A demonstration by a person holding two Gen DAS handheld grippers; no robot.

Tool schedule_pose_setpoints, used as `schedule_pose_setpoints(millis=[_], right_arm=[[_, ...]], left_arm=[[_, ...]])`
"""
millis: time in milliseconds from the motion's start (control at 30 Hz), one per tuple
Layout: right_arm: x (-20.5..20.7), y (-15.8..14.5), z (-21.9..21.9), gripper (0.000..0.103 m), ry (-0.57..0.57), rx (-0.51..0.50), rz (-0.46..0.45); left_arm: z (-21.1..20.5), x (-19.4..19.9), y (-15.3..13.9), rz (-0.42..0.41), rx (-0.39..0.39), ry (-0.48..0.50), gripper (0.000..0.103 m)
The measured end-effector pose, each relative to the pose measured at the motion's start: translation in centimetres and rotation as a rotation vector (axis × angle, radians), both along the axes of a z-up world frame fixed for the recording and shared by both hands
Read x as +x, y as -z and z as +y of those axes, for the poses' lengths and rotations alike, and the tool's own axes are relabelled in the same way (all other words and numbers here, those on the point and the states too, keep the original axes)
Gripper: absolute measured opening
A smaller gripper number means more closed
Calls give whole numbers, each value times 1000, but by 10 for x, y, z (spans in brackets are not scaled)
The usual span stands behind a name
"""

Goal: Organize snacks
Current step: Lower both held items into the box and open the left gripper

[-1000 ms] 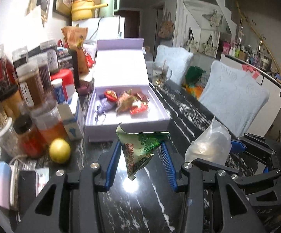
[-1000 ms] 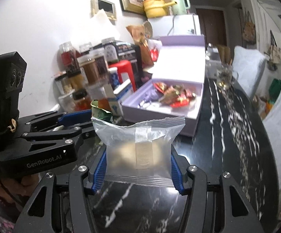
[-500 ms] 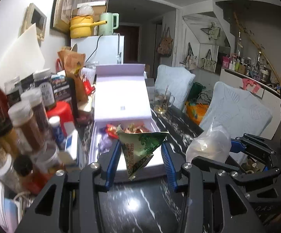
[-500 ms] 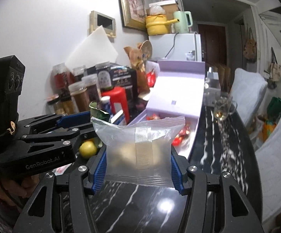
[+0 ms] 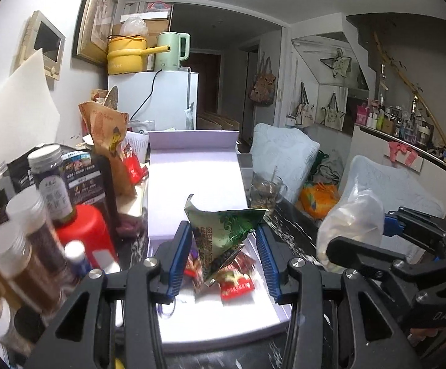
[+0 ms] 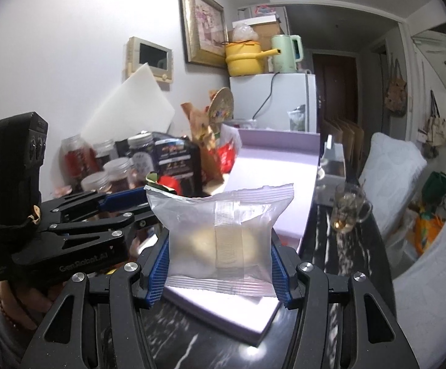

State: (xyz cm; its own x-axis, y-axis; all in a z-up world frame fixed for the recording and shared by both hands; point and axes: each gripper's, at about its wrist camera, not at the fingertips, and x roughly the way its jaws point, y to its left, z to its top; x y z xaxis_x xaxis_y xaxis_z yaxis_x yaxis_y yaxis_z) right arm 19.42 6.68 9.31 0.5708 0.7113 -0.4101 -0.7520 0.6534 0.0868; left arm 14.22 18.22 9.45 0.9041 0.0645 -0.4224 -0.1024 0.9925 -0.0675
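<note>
- Green packet (image 5: 223,230): gripped between the blue-padded fingers (image 5: 178,261) of the left gripper (image 5: 224,259), hanging above the open lilac box (image 5: 223,323).
- Clear pouch (image 6: 223,233): clamped by the right gripper (image 6: 218,264), over the box's near corner.
- Box contents: red-wrapped snacks (image 5: 236,279), apparently several; view blurred.
- Black marbled surface (image 6: 339,276) carries the box.

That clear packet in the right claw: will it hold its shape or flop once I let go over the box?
The clear packet looks puffed and stands upright between the right claw pads, so it probably keeps its shape. Its smooth film may slide. It likely lands lightly in the purple box.
</note>
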Motion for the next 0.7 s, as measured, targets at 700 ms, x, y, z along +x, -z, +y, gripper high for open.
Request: schedule_pose_setpoints(millis=[700], right_arm=[[122, 10, 51, 56, 11, -86, 115]], left_arm=[[39, 112, 27, 113, 29, -82, 43]])
